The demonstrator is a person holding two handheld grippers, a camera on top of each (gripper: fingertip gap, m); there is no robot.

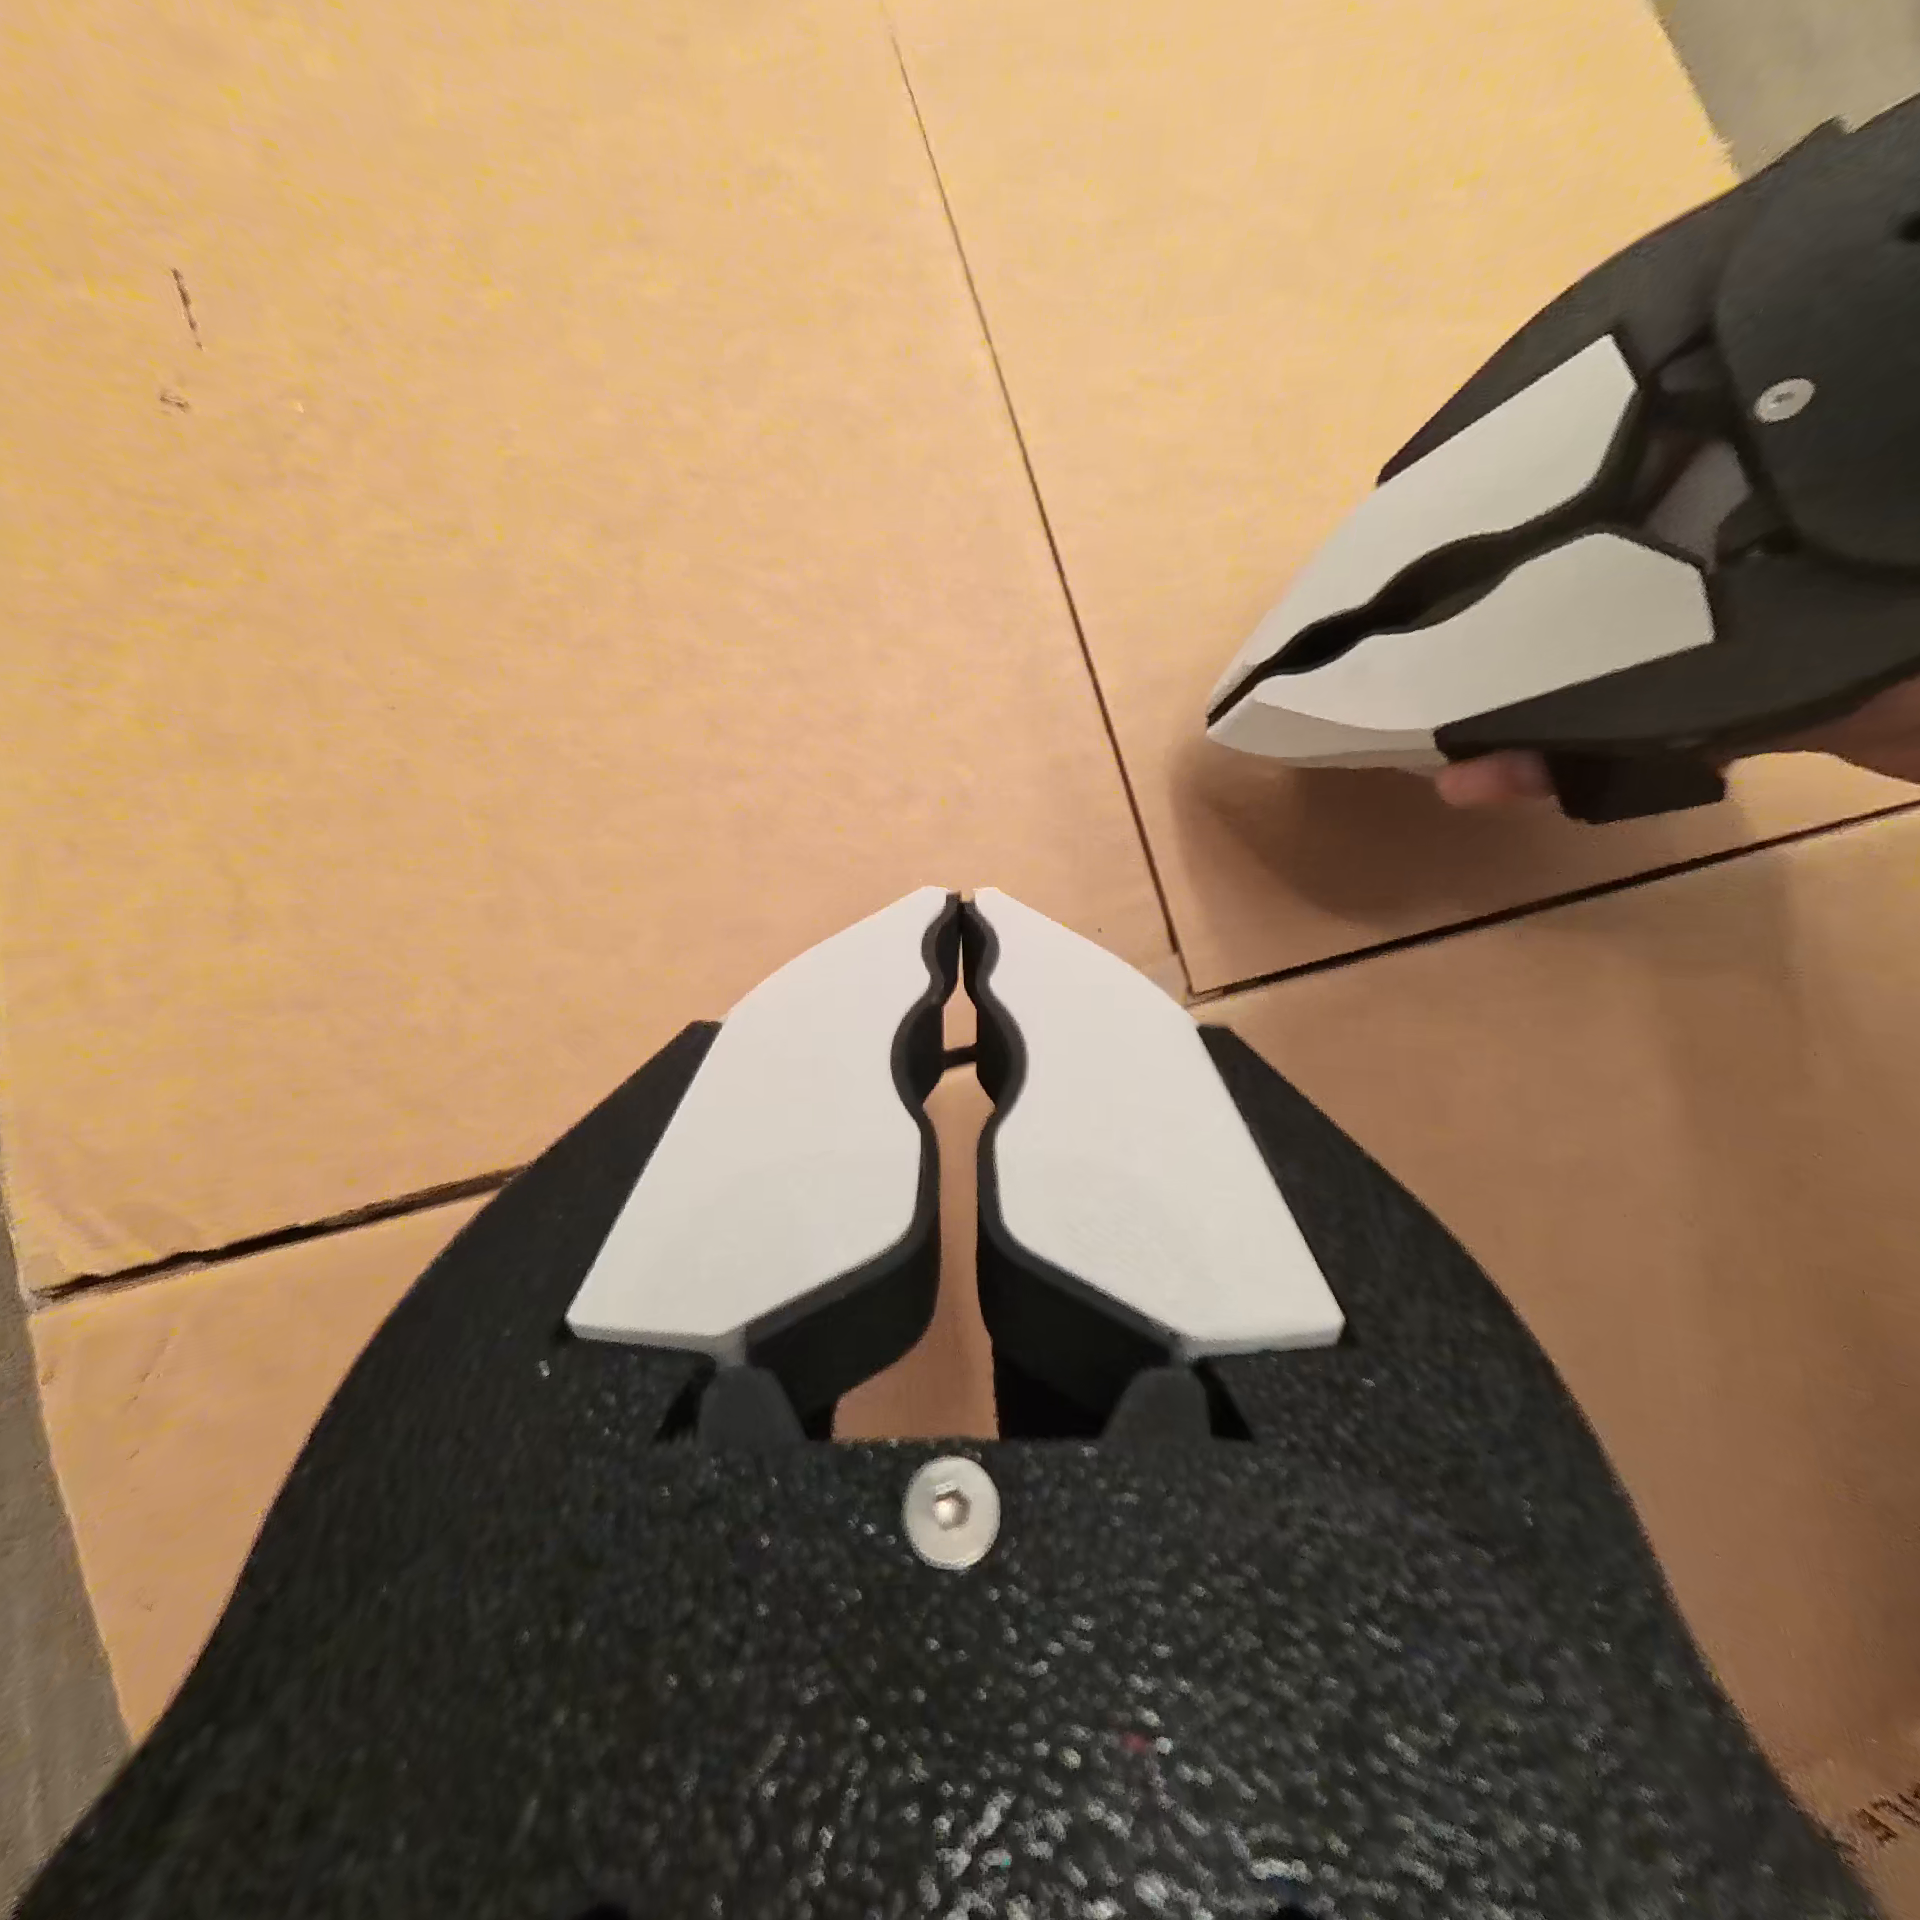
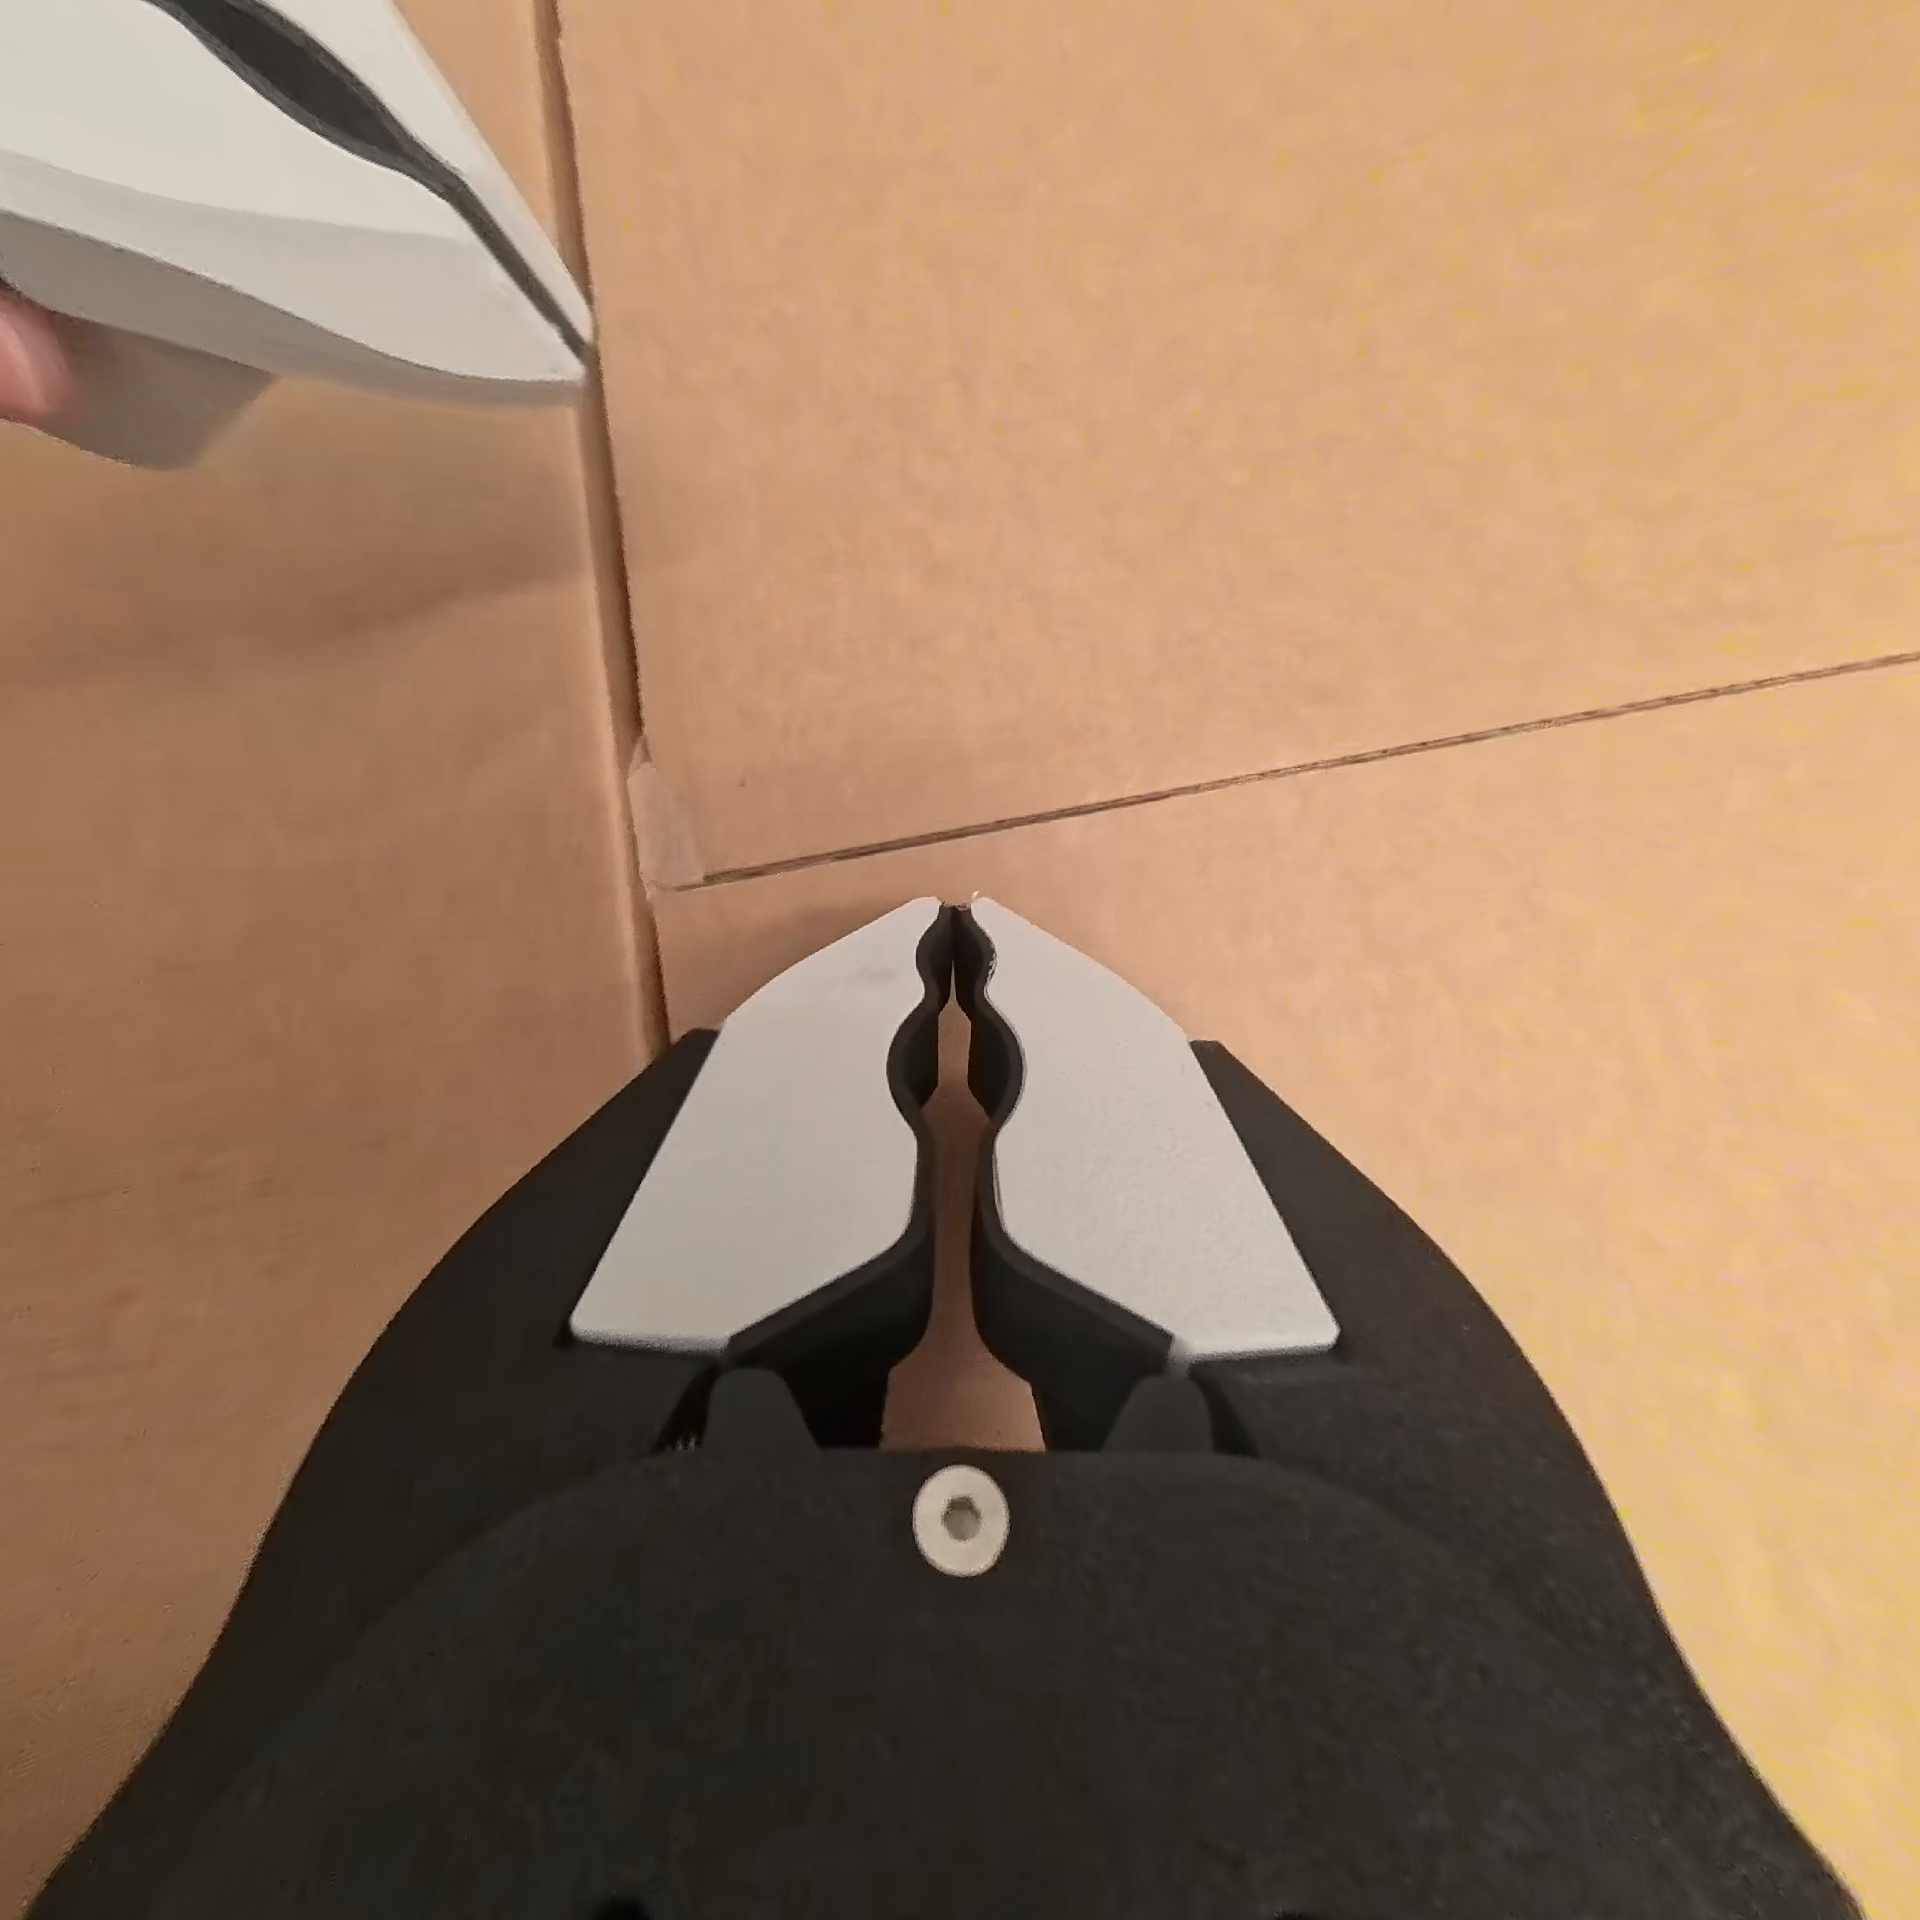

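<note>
My left gripper is shut with nothing between its white fingers. It hovers just above a closed brown cardboard box, near where the flap seams cross. My right gripper is also shut and empty. It points at the box top close to a flap edge. The right gripper also shows in the left wrist view at the right, held by a hand. The left gripper's white fingers show at the upper left of the right wrist view.
The cardboard flaps fill nearly all of both views. A grey floor strip shows at the left edge and another grey strip at the top right corner of the left wrist view. A clear tape scrap sits at a flap corner. About 10 cm separates my left fingertips from my right. About 7 cm separates my right fingertips from the clear tape scrap.
</note>
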